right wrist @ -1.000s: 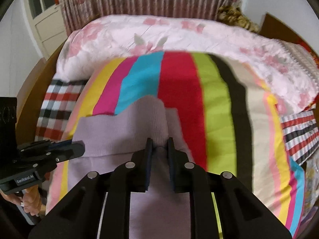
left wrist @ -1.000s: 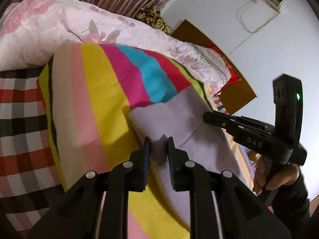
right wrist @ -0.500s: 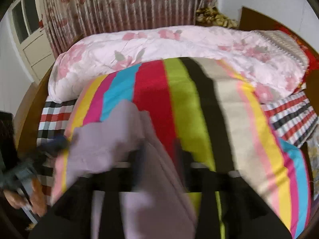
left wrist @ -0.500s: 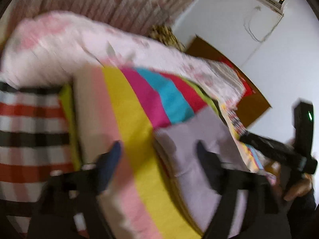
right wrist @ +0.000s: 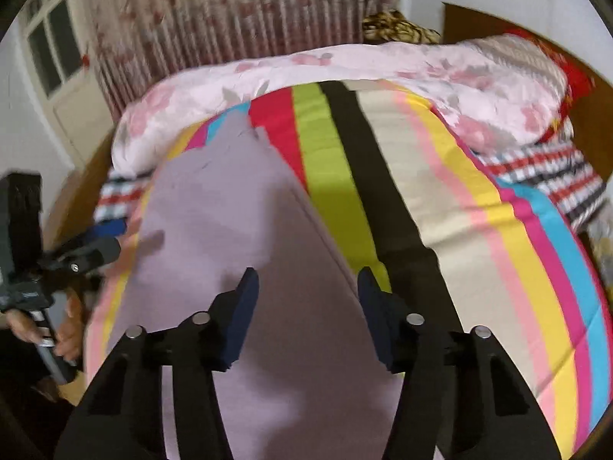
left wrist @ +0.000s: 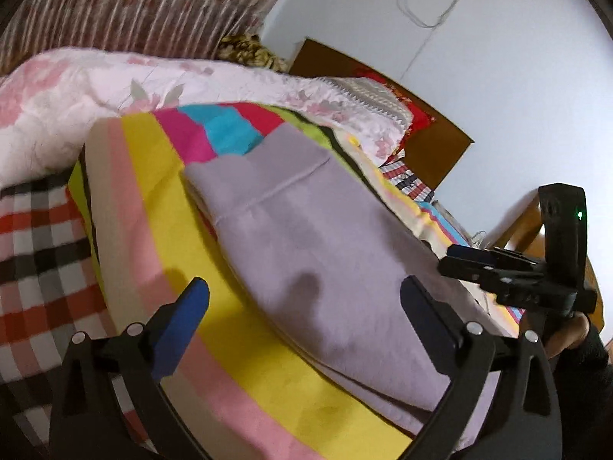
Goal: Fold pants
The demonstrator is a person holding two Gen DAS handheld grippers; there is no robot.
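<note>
On a bed (right wrist: pixel 440 199) with a striped sheet, the folded lilac pants (left wrist: pixel 325 253) lie flat beneath both hand-held grippers, left (left wrist: pixel 302 306) just spread wide, right (right wrist: pixel 306 295) narrowing but apart, neither gripping cloth.

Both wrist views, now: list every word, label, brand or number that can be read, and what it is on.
None can be read.
Right gripper body, seen from the left wrist: no legible marking; only a green light.
Left gripper body, seen from the right wrist: a small pale label, too blurred to read.
Pants, striped sheet: no text.
</note>
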